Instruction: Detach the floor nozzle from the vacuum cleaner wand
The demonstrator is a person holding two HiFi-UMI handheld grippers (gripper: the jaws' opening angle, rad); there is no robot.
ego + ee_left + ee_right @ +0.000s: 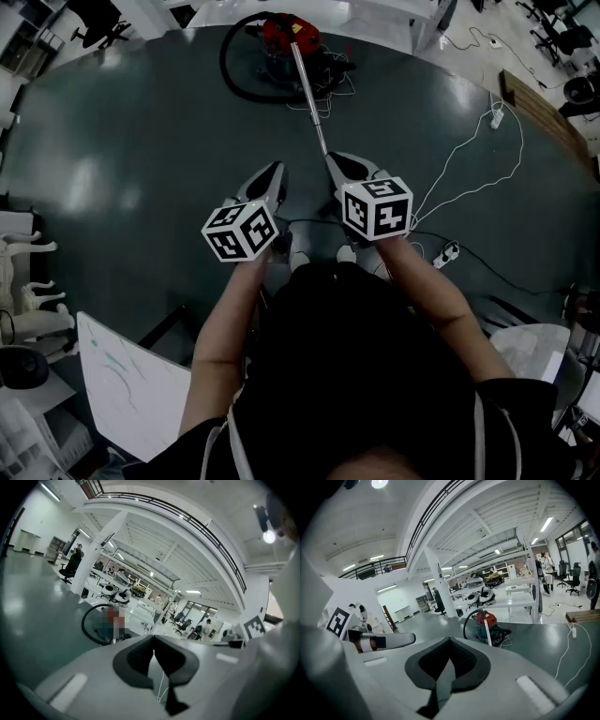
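Floor nozzle: can't pick it out anywhere. The wand [309,98] runs from the red vacuum cleaner [286,37] at top centre of the head view down toward mid-frame, and its lower end goes out of sight behind the right gripper [334,161], so the nozzle is prob. hidden there.

Step in hand, as I read it: approach only, detaching not begun. Both grippers are held out over the grey floor [141,141], nothing gripped.

Left gripper [275,171]: jaws pressed together, nothing between them, touching nothing. Right gripper: same, closed up and empty, tip just beside the wand's lower end; whether it touches, can't say.

Next move, I'd guess, needs both claws opened, one steadying the wand and the other taking the nozzle at the joint, w/ any latch pressed before pulling apart.
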